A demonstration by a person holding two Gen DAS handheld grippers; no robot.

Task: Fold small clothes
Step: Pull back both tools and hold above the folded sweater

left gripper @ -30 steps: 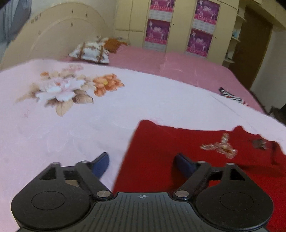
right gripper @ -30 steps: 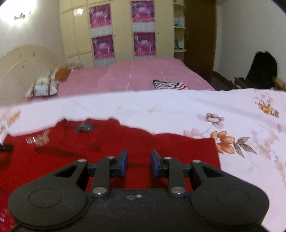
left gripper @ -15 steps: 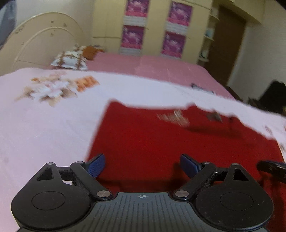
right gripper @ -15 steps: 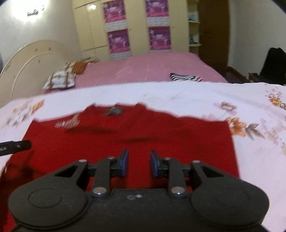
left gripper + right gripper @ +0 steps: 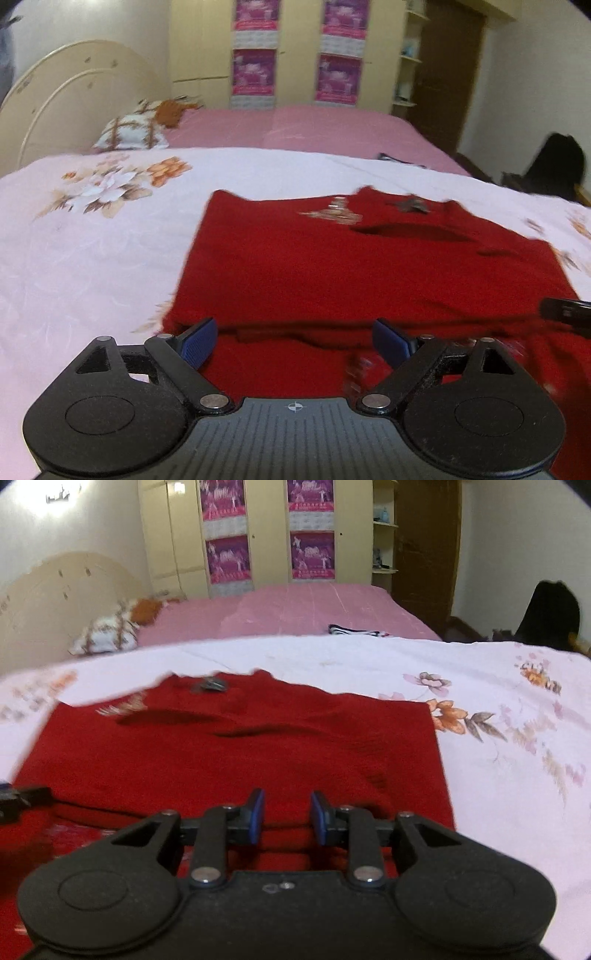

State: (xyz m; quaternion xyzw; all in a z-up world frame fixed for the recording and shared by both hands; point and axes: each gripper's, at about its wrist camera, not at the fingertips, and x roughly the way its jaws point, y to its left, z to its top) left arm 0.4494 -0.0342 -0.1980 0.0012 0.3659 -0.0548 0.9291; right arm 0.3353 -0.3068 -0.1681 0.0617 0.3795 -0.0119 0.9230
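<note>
Bedding to the left of the red garment: pale pink floral sheet, printed blooms toward its far-left corner. Beyond the garment's far-left corner, checked pillow against a cream headboard.

Garment itself spread flat on that sheet, neckline at the far edge. Pale beaded motif just left of the neckline, grey neck label at it. Shallow creases across the garment's right half. Near hem doubled over into a low ridge running left to right.

Left gripper over the garment's near-left part, tilted downward. Jaws spread wide and released. Left blue pad close to the garment's left edge, right pad well inside it. Folded ridge just past both pads, seen in the gap between them; pads pressing on nothing. Whether the pads brush the cloth cannot be told.

From the right wrist camera, same garment filling the middle, right edge straight against the sheet's orange and mauve flowers.

Right gripper over the garment's near-right part, also tilted downward. Jaws drawn narrow yet parted, a clear gap between the blue pads. Only red cloth visible through that gap, lying beneath, not pinched. Fold line crossing behind the fingers.

Past the garment's far-right side, striped cloth on the plain pink cover.
</note>
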